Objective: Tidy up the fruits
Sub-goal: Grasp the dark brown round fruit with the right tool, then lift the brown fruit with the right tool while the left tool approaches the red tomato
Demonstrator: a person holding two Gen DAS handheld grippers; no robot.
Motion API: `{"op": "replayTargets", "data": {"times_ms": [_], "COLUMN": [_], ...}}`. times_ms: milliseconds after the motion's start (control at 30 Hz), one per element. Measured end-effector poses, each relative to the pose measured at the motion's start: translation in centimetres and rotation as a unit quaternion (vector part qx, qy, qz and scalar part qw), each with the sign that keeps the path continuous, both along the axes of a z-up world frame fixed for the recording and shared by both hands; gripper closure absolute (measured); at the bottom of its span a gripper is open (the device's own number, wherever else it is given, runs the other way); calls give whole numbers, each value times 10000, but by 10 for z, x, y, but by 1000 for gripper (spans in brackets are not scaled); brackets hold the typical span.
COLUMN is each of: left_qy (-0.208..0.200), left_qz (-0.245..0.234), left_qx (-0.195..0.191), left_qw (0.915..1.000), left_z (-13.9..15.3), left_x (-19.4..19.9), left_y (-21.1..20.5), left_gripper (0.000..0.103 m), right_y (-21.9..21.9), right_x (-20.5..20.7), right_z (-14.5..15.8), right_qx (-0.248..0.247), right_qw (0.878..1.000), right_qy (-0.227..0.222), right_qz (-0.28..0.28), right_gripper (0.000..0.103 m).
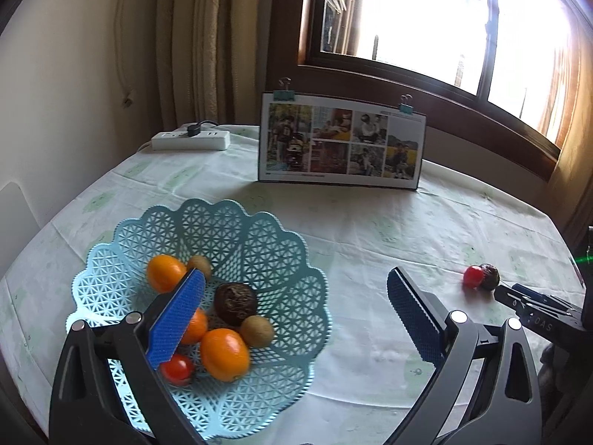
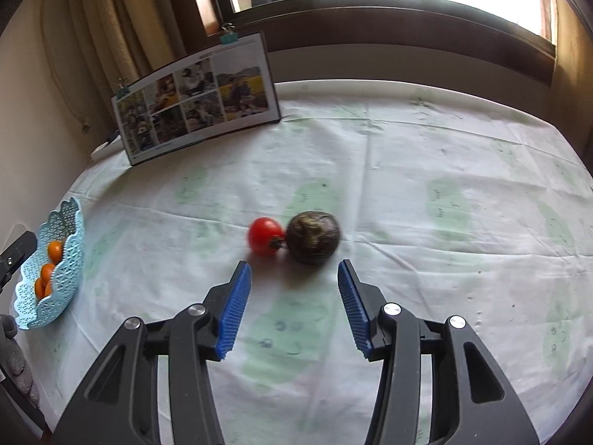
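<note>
A light blue lattice basket (image 1: 259, 244) holds several fruits: oranges (image 1: 224, 354), kiwis (image 1: 257, 330), a dark wrinkled fruit (image 1: 235, 303) and a red tomato (image 1: 177, 369). My left gripper (image 1: 296, 278) hovers open above the basket's right side, holding nothing. On the tablecloth to the right lie a red tomato (image 2: 264, 235) and a dark wrinkled fruit (image 2: 313, 237), touching each other. My right gripper (image 2: 294, 272) stands open just short of them, its fingers roughly framing the dark fruit. The basket (image 2: 70, 259) shows at the left edge of the right wrist view.
A photo calendar (image 1: 341, 141) with binder clips stands at the back of the table. A white power strip (image 1: 191, 140) lies at the back left. Curtains and a window are behind. The pale green patterned tablecloth (image 1: 370, 230) covers the table.
</note>
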State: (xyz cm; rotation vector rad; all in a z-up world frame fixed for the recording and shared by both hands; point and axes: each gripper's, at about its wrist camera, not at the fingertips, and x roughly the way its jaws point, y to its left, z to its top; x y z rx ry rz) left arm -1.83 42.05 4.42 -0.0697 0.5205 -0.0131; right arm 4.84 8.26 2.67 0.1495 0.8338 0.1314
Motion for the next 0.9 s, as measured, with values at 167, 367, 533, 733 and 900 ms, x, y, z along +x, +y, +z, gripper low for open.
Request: {"op": "replayTargets", "data": {"times_ms": [167, 367, 533, 733, 900], "left_qy": [6, 31, 58, 86, 106], "left_qz": [-145, -262, -289, -476, -659], "left_qx": [75, 203, 257, 390, 518], "left_qw": [9999, 9994, 9992, 9981, 9964], "left_z": [0, 0, -1, -1, -1], "left_x": [0, -1, 0, 2, 6], "left_y": [-14, -25, -31, -51, -70], "left_gripper": [3, 3, 3, 3, 3], "right_y": [-6, -1, 1, 0, -10], "right_x": [15, 34, 42, 43, 36], "right_z": [-5, -14, -16, -20, -18], "right_qx": [-61, -84, -96, -74, 25], "right_qw": [9999, 9997, 9996, 9995, 9996], "right_qy": [69, 232, 230, 263, 252], "right_qz": [-65, 54, 95, 169, 128], "right_gripper": [54, 54, 54, 62, 62]}}
